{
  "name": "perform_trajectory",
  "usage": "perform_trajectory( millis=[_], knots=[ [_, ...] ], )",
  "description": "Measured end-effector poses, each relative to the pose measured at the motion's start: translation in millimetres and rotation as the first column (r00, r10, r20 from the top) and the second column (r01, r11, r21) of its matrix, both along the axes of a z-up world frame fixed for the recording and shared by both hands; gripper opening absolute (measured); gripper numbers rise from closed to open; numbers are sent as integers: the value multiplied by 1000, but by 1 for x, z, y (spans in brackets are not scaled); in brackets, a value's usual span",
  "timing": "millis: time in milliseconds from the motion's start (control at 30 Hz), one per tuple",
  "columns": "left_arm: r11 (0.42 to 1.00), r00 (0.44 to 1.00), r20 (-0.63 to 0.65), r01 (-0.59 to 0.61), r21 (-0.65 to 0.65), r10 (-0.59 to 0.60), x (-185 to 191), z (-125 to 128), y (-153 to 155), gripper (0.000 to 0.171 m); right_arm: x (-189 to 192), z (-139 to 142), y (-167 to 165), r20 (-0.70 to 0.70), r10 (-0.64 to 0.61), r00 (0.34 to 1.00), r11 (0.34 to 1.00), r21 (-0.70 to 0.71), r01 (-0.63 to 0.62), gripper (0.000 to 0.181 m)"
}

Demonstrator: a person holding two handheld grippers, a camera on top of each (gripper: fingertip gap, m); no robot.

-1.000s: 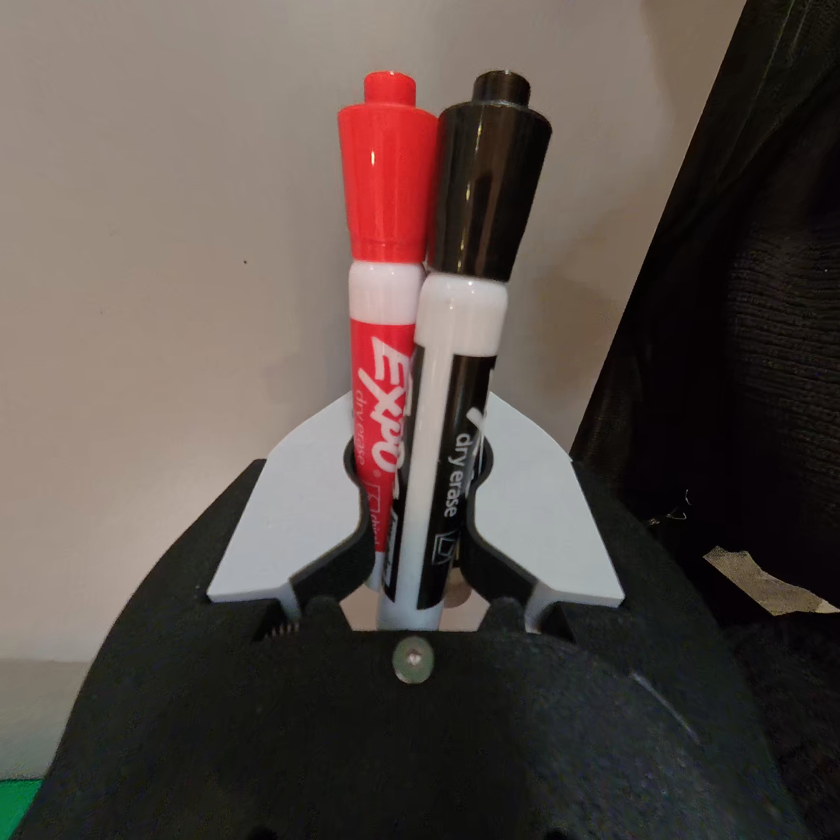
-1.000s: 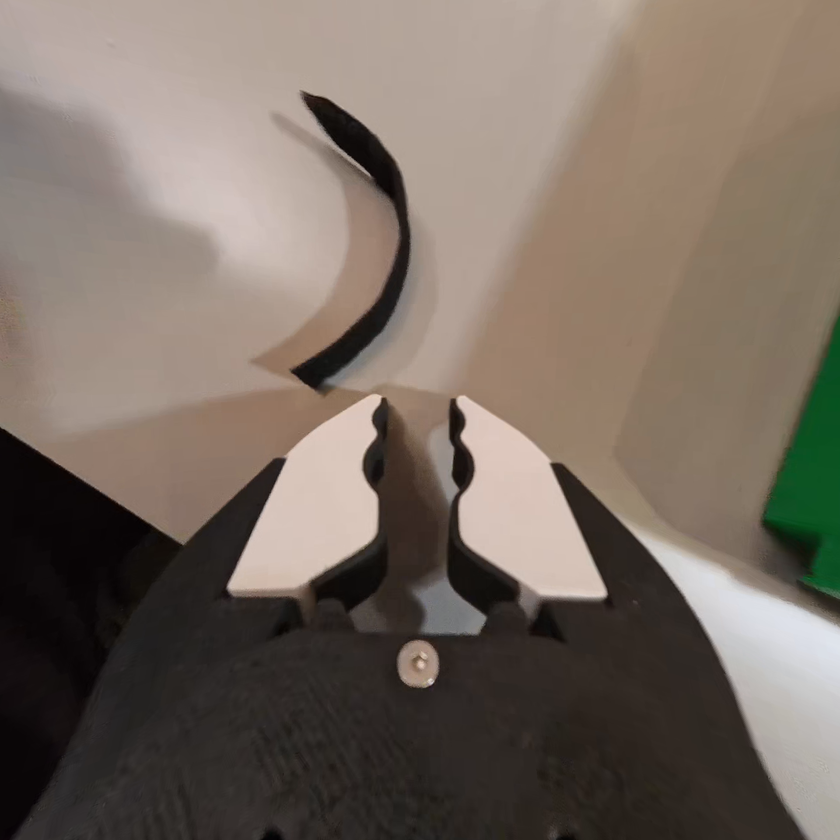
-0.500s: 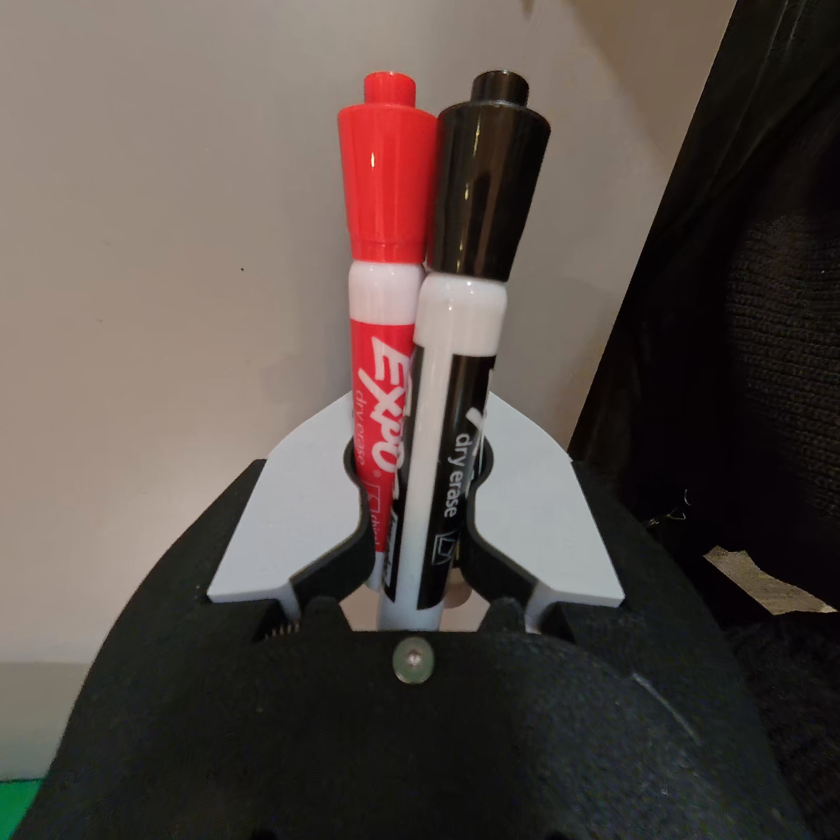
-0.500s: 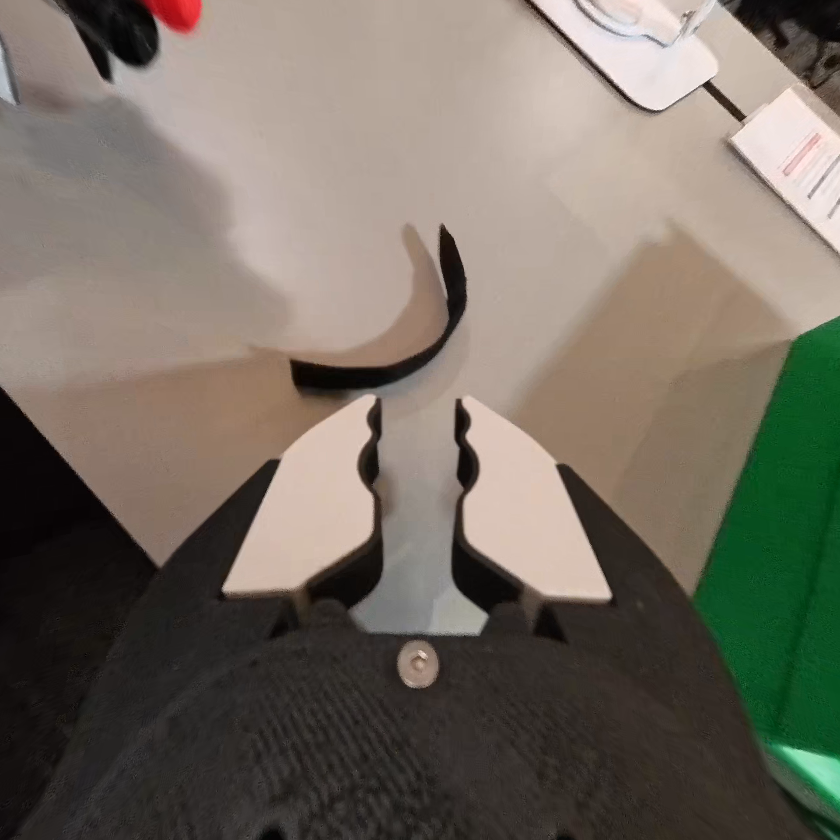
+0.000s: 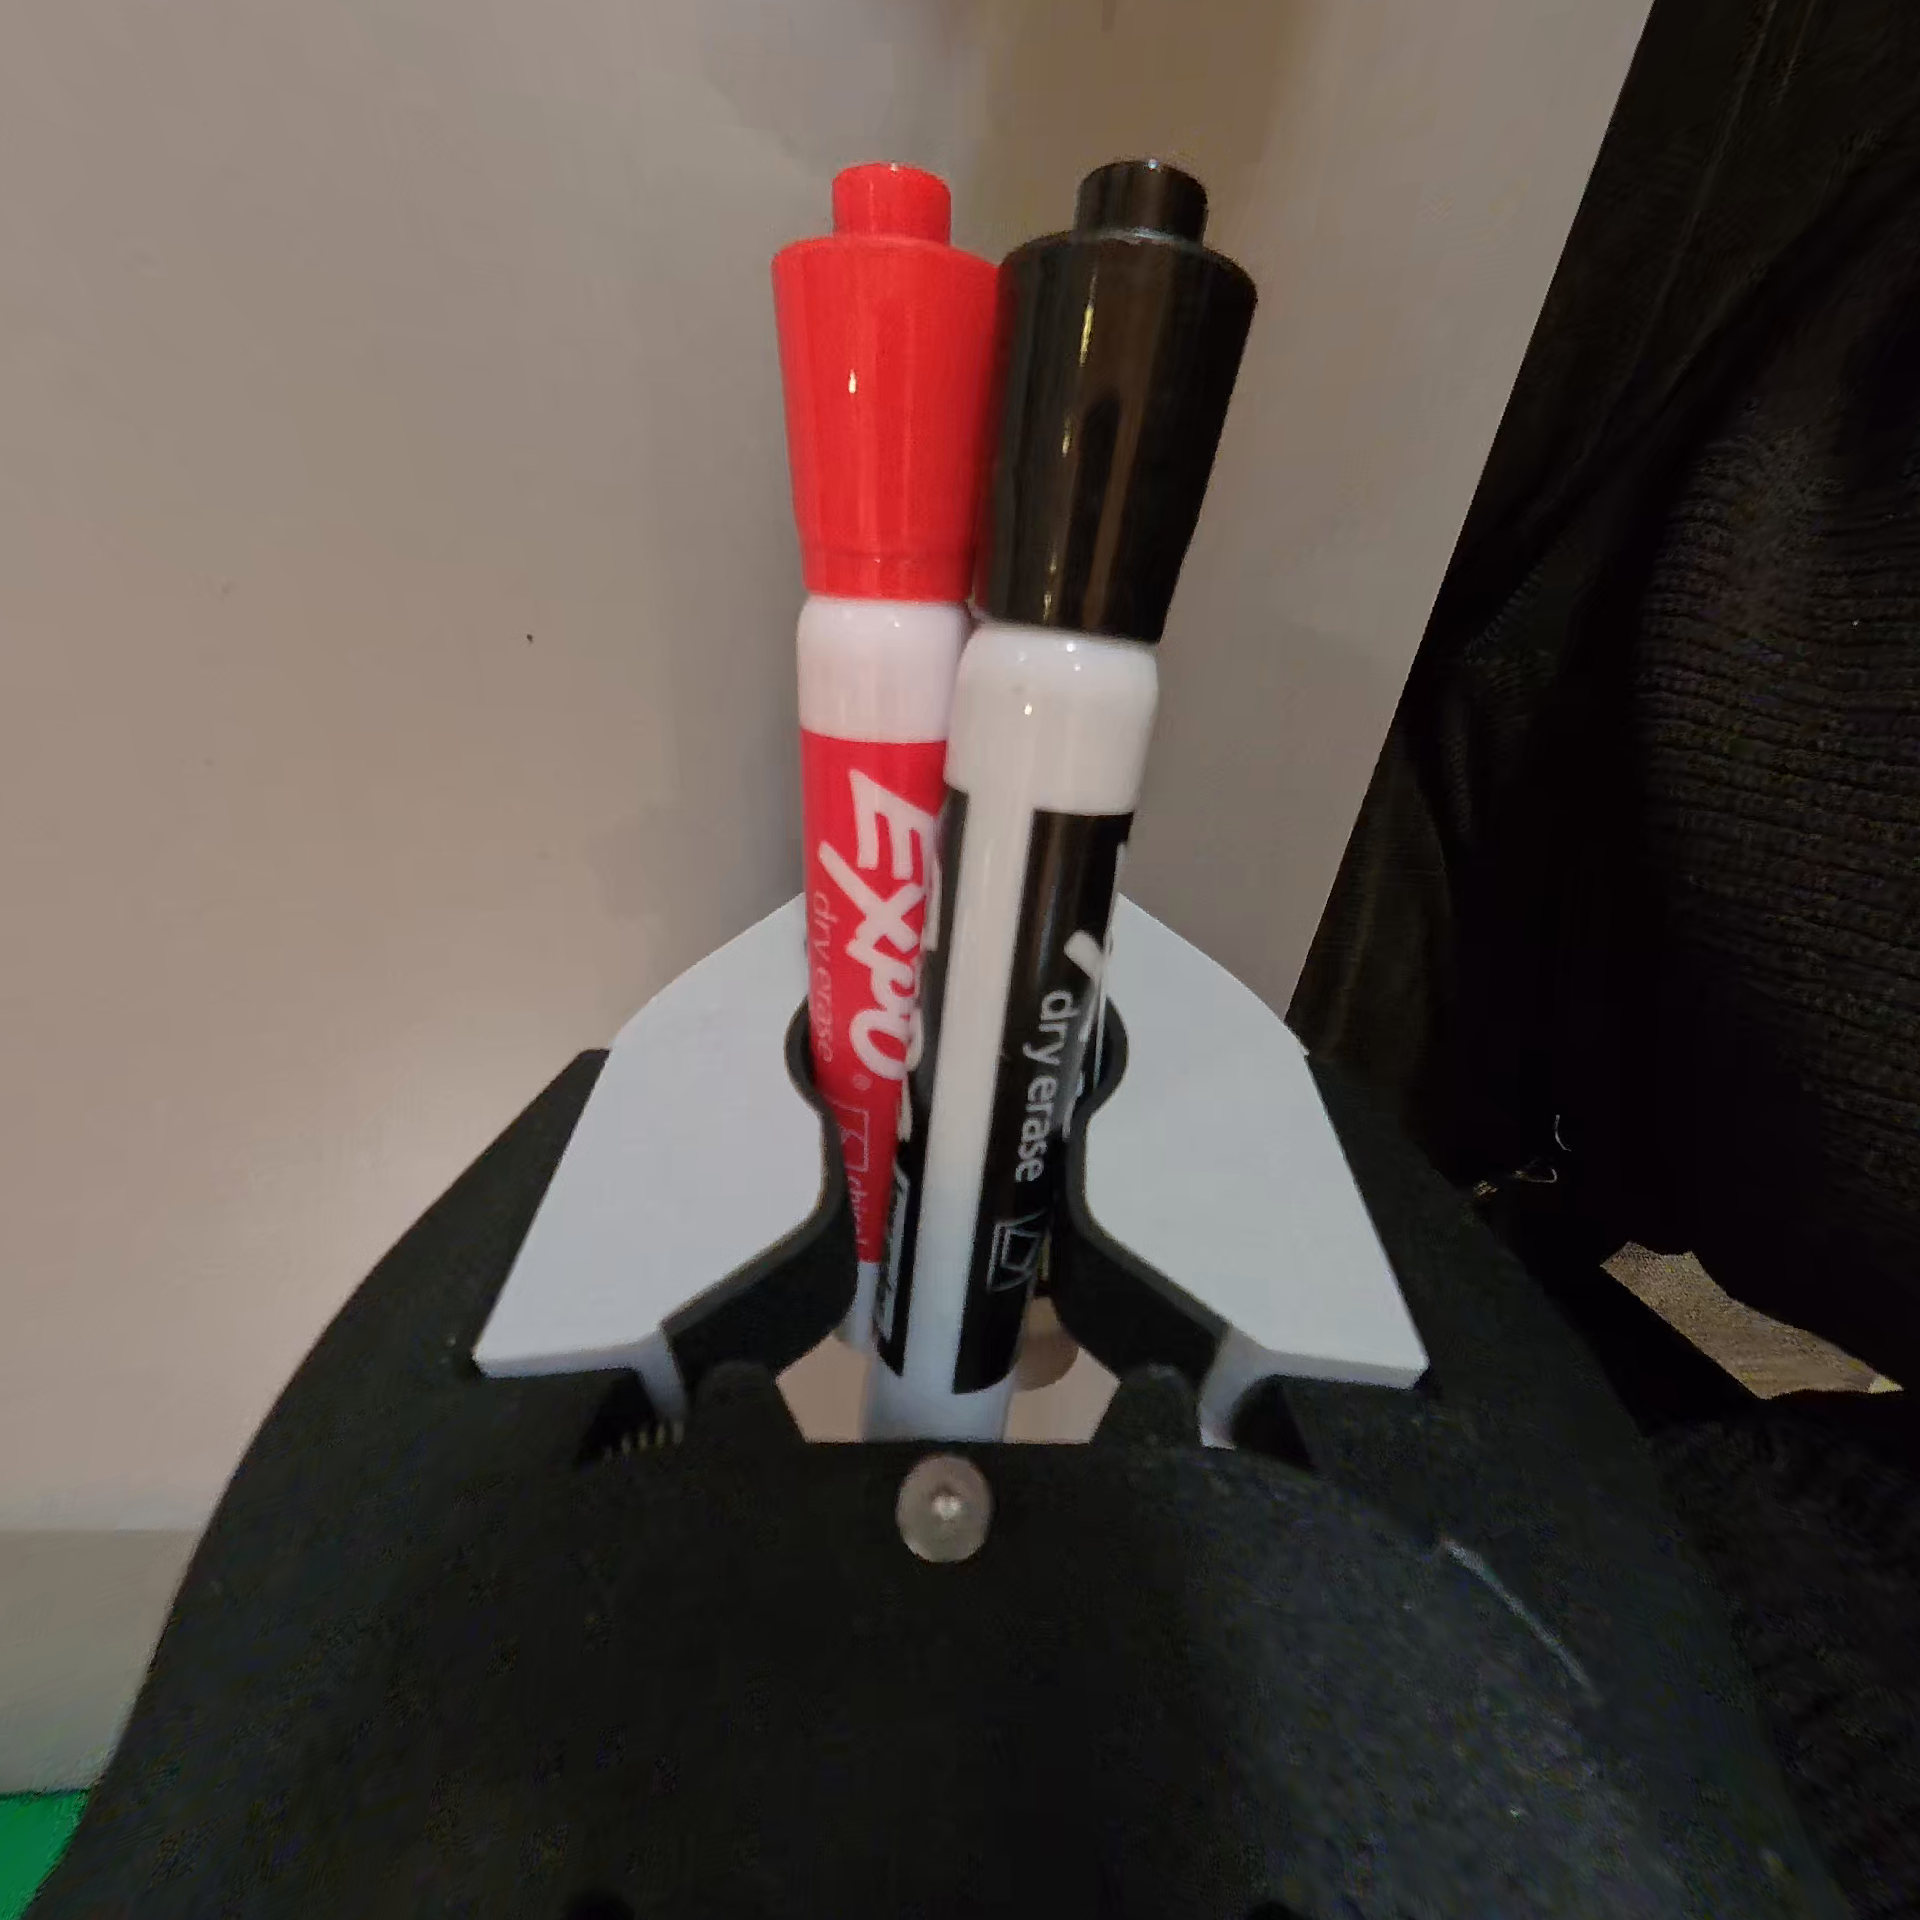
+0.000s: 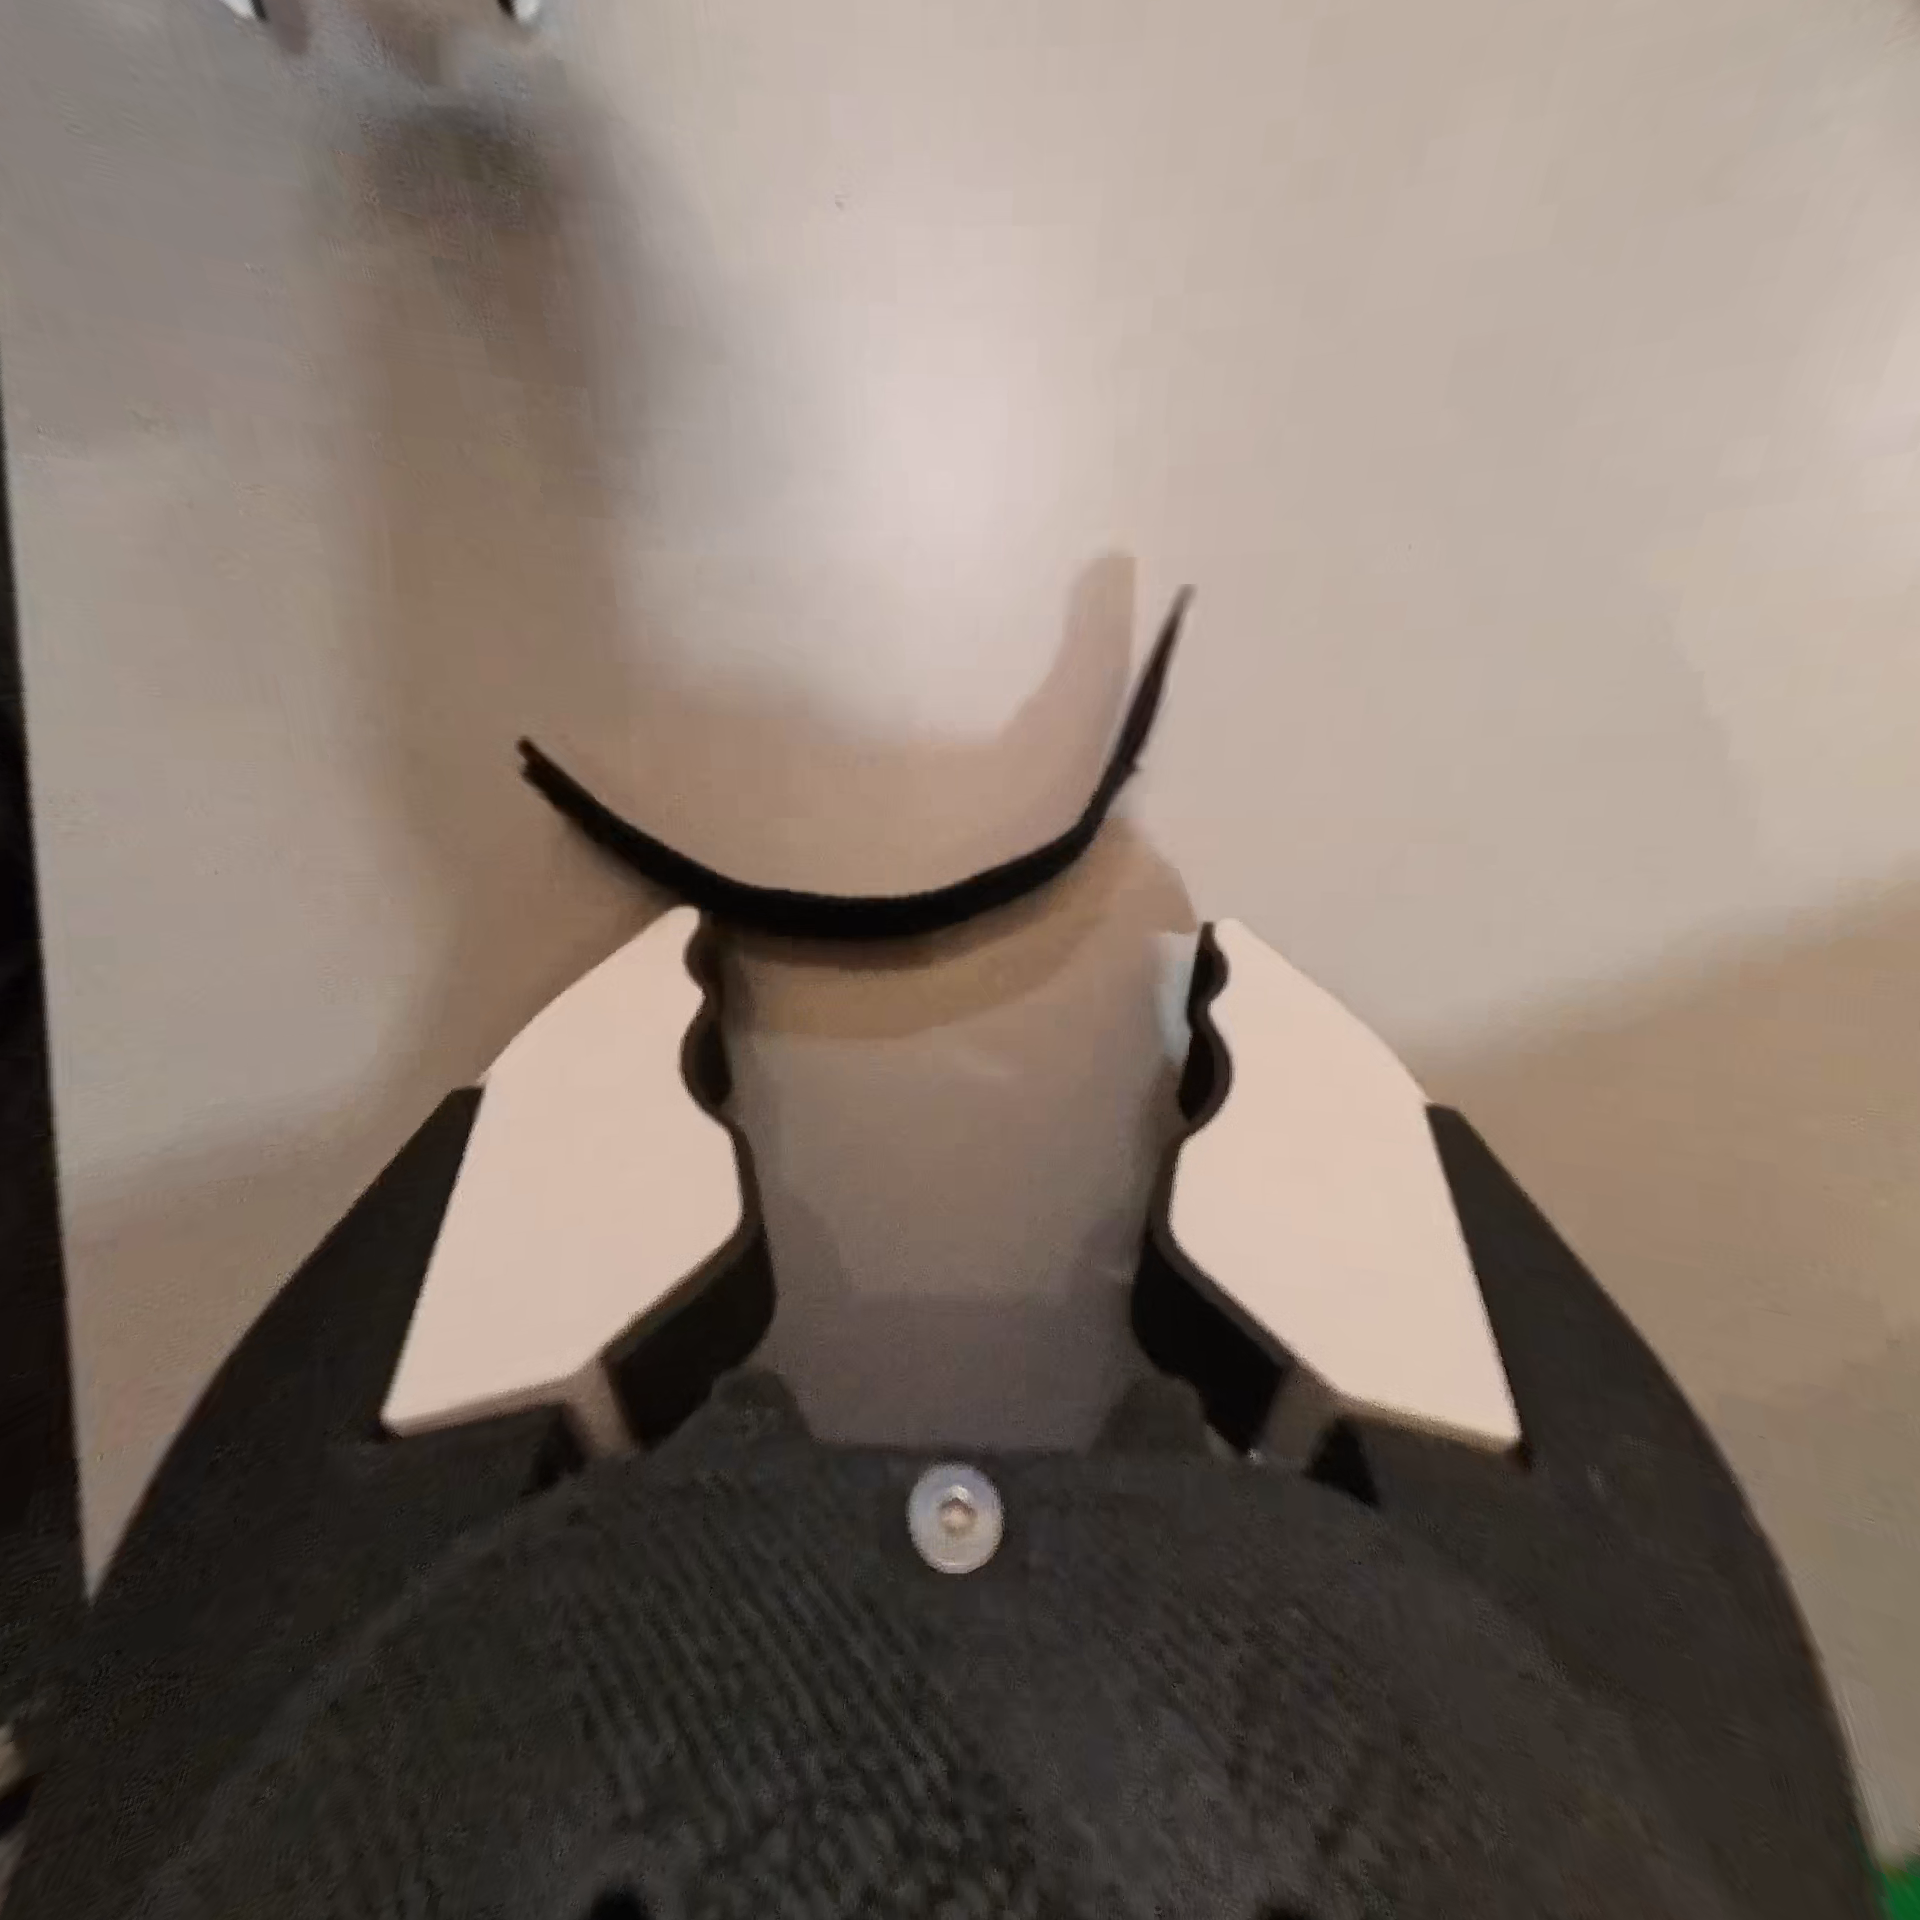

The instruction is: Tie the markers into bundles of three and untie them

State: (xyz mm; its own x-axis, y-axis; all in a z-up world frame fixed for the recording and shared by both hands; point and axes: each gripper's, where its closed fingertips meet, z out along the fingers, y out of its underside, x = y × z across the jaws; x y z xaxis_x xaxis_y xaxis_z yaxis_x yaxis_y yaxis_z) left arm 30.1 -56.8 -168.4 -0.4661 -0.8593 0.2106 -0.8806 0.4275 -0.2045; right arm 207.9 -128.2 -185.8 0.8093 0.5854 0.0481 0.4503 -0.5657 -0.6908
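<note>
pale tabletop (image 5: 364, 623), dark cloth (image 5: 1662, 727) at right. left gripper (image 5: 961, 1049): jaws clamped on red marker (image 5: 883, 582) and black marker (image 5: 1101, 499), side by side. right gripper (image 6: 951, 951): jaws wide, empty; black strap (image 6: 862, 894) curved just beyond fingertips on tabletop.
</note>
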Motion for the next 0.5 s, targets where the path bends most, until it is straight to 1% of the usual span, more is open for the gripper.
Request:
perform_trajectory(
  millis=[67,133,200,267,500],
  knots=[
    [1000,1000,0,-5,3,5,0,0,1,43,-11,-2,7,-17,48,999,999,-26,-48,89],
    [1000,1000,4,-9,1,9,-1,1,2,43,-21,-1,13,-10,74,997,997,-14,-74,87],
    [1000,1000,7,-11,-3,11,-1,2,3,43,-28,1,18,1,73,997,997,5,-73,82],
    [1000,1000,6,-13,-4,13,-1,2,3,43,-33,2,20,4,68,998,998,15,-68,73],
    [1000,1000,1,-11,-6,11,-1,0,3,43,-40,4,23,38,51,998,998,45,-53,60]
  ],
)
